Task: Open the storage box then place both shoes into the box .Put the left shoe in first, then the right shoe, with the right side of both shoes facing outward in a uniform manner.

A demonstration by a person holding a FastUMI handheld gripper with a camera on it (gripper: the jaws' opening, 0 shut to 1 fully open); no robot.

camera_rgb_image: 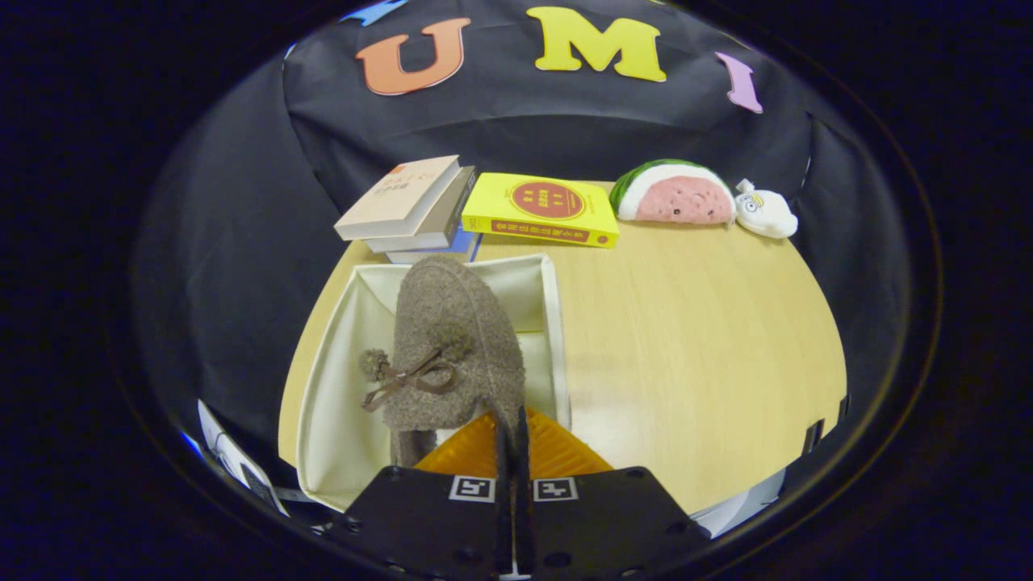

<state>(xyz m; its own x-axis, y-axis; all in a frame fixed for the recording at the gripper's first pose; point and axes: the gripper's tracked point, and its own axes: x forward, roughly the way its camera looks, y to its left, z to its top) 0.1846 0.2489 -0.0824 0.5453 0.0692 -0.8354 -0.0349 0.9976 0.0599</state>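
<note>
Gripper view: my claw is pinched nearly closed on the heel edge of a fuzzy brown shoe with a pom-pom bow, hanging it over the open storage box on the bench. I'd lower it straight, toe toward the far wall, before letting go. The box is soft cream fabric with upright walls; the shoe is woolly and rounded.

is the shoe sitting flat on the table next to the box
No, the fuzzy brown shoe is pinched by its heel edge in the gripper and held over the open white storage box, not on the table.
</note>
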